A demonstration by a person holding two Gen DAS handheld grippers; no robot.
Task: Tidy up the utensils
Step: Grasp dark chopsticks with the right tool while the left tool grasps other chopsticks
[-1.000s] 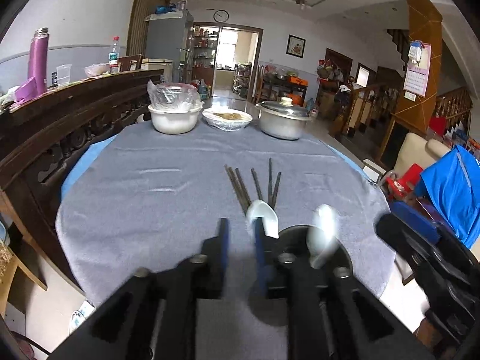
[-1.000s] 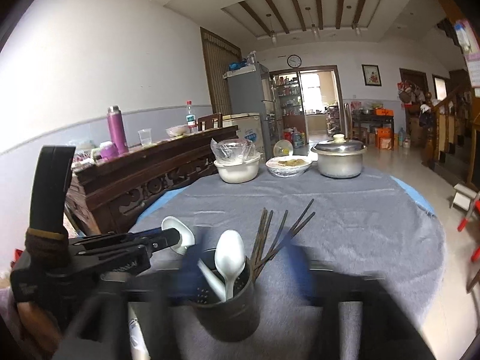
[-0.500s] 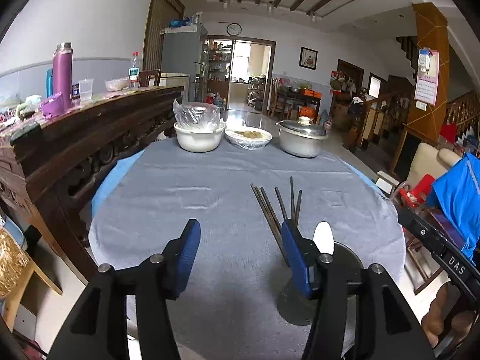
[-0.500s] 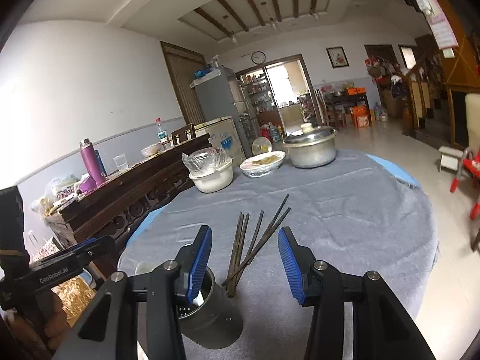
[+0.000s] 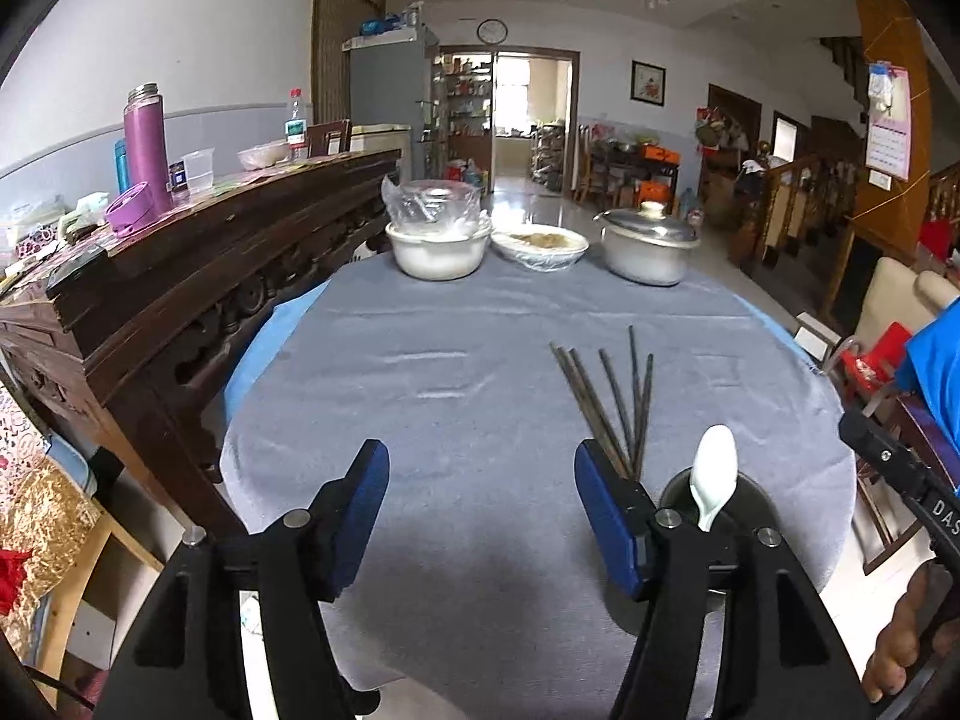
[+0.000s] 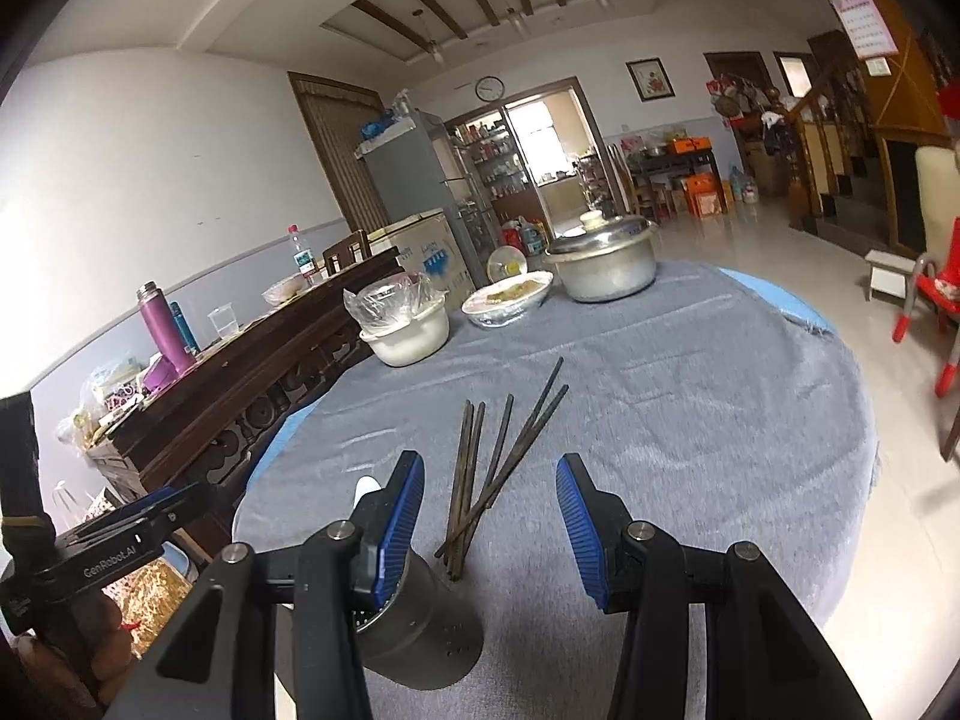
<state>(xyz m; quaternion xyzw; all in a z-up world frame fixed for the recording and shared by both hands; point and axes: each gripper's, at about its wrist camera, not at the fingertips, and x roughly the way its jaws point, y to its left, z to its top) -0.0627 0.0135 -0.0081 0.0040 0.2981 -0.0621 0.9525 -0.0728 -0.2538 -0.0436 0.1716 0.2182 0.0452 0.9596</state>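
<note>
Matt grey cloth (image 5: 456,396) covers the table; dark holder (image 6: 420,630) perforated metal, spoon (image 5: 714,474) glossy white.

"GenRobot.AI" on the left gripper (image 6: 123,561) body; "DAS" on the right gripper (image 5: 945,510) body.

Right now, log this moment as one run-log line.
left tongs: opening, empty | right tongs: open, empty | white spoon: in holder | chopsticks: loose on tablecloth

Left tongs (image 5: 480,510) with jaws opening, nothing between them; right tongs (image 6: 487,510) parted, likewise gripping nothing.
</note>
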